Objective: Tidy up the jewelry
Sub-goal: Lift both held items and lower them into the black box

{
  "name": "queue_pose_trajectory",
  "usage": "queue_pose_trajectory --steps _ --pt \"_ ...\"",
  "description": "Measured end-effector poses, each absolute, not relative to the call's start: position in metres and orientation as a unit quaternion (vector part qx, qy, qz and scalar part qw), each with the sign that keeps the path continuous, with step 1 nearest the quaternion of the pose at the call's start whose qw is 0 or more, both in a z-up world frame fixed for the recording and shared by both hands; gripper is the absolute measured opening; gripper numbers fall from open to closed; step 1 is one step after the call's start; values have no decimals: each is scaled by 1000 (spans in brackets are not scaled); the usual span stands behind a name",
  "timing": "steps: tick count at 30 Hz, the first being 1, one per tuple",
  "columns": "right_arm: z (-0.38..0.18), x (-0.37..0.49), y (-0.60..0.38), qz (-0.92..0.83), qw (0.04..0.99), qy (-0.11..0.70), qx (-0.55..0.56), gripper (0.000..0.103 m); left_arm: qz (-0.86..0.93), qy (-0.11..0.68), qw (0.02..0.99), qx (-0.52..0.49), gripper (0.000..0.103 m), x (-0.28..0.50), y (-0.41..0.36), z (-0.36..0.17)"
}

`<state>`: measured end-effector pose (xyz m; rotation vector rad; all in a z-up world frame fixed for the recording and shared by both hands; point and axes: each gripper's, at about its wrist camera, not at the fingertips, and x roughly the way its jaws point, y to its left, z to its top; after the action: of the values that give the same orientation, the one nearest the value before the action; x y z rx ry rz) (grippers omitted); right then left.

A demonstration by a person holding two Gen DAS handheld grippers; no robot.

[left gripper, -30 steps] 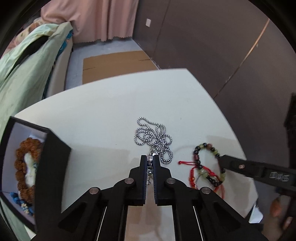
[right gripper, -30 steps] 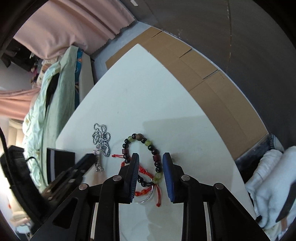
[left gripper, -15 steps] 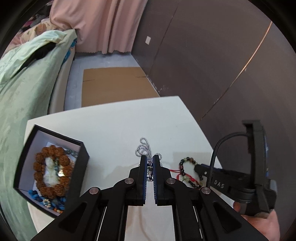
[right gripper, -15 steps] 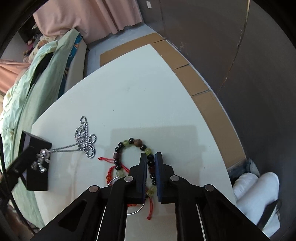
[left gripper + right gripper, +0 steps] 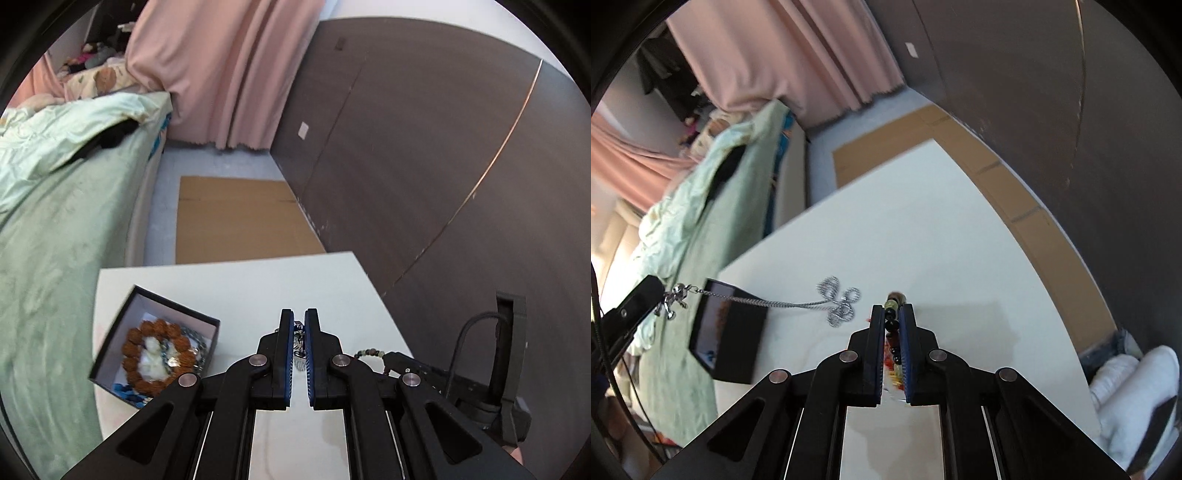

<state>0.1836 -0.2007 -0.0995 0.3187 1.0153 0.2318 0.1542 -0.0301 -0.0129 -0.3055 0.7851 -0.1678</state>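
Observation:
My left gripper (image 5: pixel 299 317) is shut on the silver chain necklace (image 5: pixel 298 345), lifted well above the white table (image 5: pixel 240 288). In the right wrist view the chain (image 5: pixel 798 303) stretches from the left gripper (image 5: pixel 661 295) down to a coil on the table. My right gripper (image 5: pixel 893 314) is shut on the beaded bracelet (image 5: pixel 892 319) with black and green beads and red cord. The open black jewelry box (image 5: pixel 147 350) holds a brown bead bracelet and sits at the table's left edge.
A bed with green bedding (image 5: pixel 55 206) lies left of the table. Flat cardboard (image 5: pixel 240 221) lies on the floor beyond it. A dark wall (image 5: pixel 424 147) runs along the right, pink curtains (image 5: pixel 221 74) at the back.
My left gripper has risen with the necklace, pulling the chain taut. My right gripper closed on the beaded bracelet and lifted slightly.

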Motion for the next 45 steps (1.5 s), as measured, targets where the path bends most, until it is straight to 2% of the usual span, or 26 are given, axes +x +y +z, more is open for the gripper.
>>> queue_pose_trajectory --steps 18,37,45 --pt "-60 153 -202 187 876 390 211 9 -56 281 949 -130 5 116 0 95" --pt "-66 153 -189 204 867 399 217 9 -18 206 972 -107 5 98 32 190" --pt "-69 155 -190 204 865 403 220 9 -7 197 976 -92 5 96 33 206"
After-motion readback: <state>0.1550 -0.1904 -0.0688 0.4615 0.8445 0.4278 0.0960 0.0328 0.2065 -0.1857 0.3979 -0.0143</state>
